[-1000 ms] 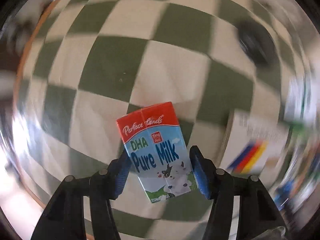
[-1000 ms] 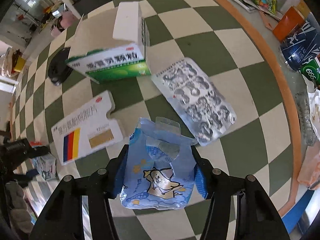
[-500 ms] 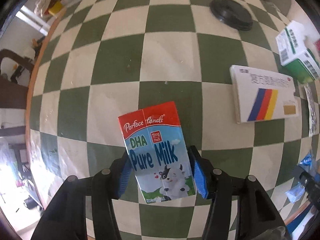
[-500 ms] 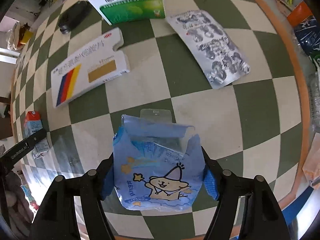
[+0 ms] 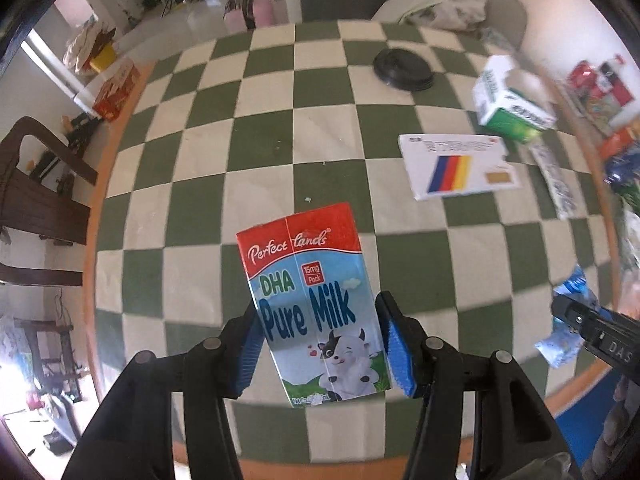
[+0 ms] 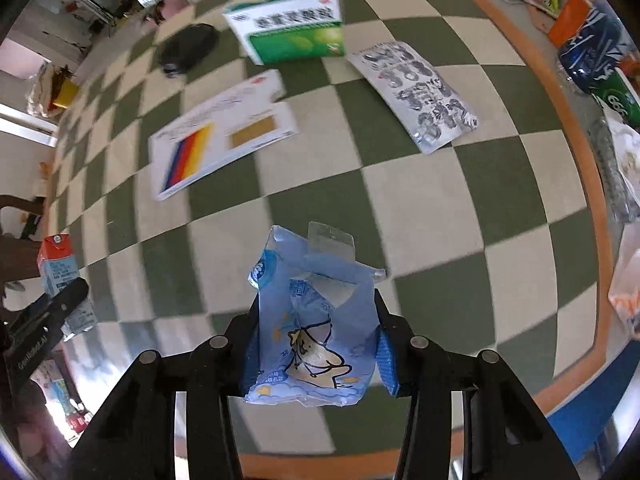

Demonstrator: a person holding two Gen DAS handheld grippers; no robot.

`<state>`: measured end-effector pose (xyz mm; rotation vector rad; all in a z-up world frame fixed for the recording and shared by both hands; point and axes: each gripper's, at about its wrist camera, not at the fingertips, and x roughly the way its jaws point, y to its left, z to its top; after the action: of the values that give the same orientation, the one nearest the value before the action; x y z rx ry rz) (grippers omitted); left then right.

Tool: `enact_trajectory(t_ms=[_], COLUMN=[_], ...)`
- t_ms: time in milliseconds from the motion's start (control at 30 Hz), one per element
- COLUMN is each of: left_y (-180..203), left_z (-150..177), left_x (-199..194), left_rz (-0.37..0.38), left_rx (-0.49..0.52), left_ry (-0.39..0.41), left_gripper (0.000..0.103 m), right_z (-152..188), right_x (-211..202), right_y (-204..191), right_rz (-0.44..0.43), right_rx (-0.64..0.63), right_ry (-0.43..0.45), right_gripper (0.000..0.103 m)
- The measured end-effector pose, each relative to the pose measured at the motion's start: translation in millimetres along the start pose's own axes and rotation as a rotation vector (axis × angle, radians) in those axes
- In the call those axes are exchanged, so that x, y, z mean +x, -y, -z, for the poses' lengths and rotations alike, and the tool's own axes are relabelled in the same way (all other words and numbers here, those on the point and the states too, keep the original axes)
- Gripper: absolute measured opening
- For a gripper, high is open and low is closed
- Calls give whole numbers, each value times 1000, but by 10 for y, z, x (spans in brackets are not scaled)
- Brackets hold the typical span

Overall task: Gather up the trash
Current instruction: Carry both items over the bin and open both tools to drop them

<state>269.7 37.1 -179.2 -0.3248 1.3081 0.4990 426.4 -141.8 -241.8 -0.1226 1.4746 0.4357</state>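
My left gripper point(image 5: 320, 344) is shut on a red and blue "Pure Milk" carton point(image 5: 312, 300) and holds it above the green and white checkered table point(image 5: 260, 152). My right gripper point(image 6: 316, 344) is shut on a crumpled blue wrapper with a cartoon figure point(image 6: 312, 320), also held above the table. The carton and left gripper show at the left edge of the right wrist view point(image 6: 60, 272). The wrapper and right gripper show at the right edge of the left wrist view point(image 5: 568, 320).
On the table lie a flat white box with coloured stripes point(image 6: 220, 136), a green and white medicine box point(image 6: 292, 28), a silver blister sheet point(image 6: 420, 92) and a black lid point(image 5: 402, 68). Packets and cans crowd the right rim point(image 6: 592, 40). A dark wooden chair point(image 5: 32, 196) stands left.
Both grippers have lifted and pulled back toward the table's near edge with their items still gripped. More of the table and room now shows in each view.
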Motion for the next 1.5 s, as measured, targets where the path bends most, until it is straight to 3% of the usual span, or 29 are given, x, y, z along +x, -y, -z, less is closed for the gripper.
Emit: enact_trajectory(t_ms=[167, 267, 400, 533, 667, 767, 900, 1000, 1033, 1133, 1233, 1267, 1300, 1367, 1500], left_y=[-251, -437, -585, -772, -906, -974, -1031, -997, -975, -946, -1004, -1016, -1042, -1093, -1236], left_z=[375, 800, 1517, 2145, 2540, 2791, 3104, 3243, 3256, 3356, 3450, 3474, 3496, 3535, 3620], left_x=[-352, -450, -509, -261, 285, 993, 2161, 2858, 2991, 3540, 3823, 3890, 3916, 3920, 3811], left_rz=[64, 101, 133, 153, 162, 144, 145, 166, 166, 152, 137, 121, 186, 146, 83], left_rx=[29, 47, 68, 58, 35, 11, -75, -109, -109, -117, -132, -131, -90, -89, -86], left_ry=[55, 61, 16, -105, -220, -299, -434, -473, -479, -478, -490, -482, -413, -373, -333], left_gripper=[51, 51, 51, 51, 51, 51, 51, 53, 60, 94, 97, 98, 98, 99, 99], right_z=[637, 1211, 2063, 2921, 3450, 3733, 3966, 4090, 4118, 4157, 4204, 4234, 4250, 4276, 4302], right_x=[-432, -683, -794, -575, -92, 505, 1580, 2424, 2697, 3398, 3938, 4124, 4229, 4366, 4411], right_y=[-299, -416, -512, -591, -543, -477, -357, -273, -245, -197, -156, -143, -138, -127, -105], right_rz=[-37, -52, -56, -66, -67, -73, -95, -111, -122, -130, -140, -148, -149, -155, -146], right_rx=[-10, -2, 28, 63, 100, 123, 165, 194, 200, 185, 153, 145, 139, 128, 116], right_ry=[78, 116, 133, 58, -48, -115, -202, -257, -269, -297, -327, -340, -348, -351, -336], right_gripper=[48, 48, 48, 48, 48, 48, 48, 48, 49, 49, 57, 66, 71, 85, 93])
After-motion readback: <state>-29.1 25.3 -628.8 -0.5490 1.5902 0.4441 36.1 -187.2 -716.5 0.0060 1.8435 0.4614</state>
